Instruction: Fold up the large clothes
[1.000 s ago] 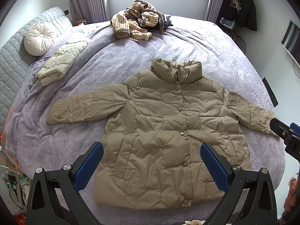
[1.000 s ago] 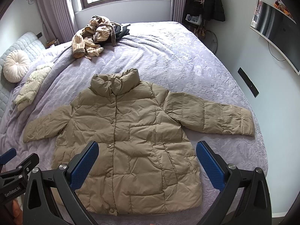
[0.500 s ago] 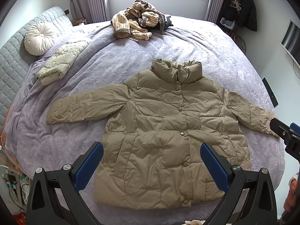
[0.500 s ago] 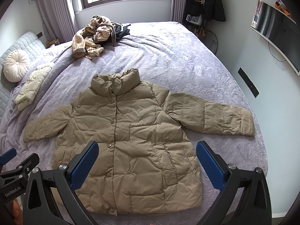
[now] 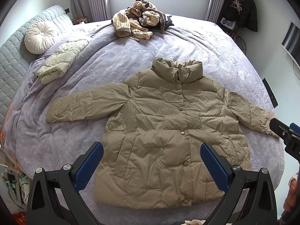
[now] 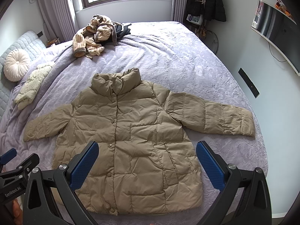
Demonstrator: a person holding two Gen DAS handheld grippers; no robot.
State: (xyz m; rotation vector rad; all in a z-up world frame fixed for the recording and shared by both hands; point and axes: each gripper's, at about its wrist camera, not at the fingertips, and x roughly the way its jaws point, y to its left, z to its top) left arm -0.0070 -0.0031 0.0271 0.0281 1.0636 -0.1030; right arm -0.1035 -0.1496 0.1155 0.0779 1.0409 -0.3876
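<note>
A khaki puffer jacket is spread flat, front up and snapped shut, on the lilac bedspread of a bed, with its collar pointed toward the window and both sleeves stretched out to the sides. The left gripper is held above the jacket's hem, its blue-padded fingers set wide apart with nothing between them. The right gripper is likewise held over the lower part of the jacket, its fingers spread wide and nothing gripped. In the left wrist view, the right gripper's dark frame is seen at the right edge, near the cuff of one sleeve. A pile of striped clothes is seen at the far side of the bed, a folded cream quilted garment lies toward the headboard, and a round cushion is propped beside it.
</note>
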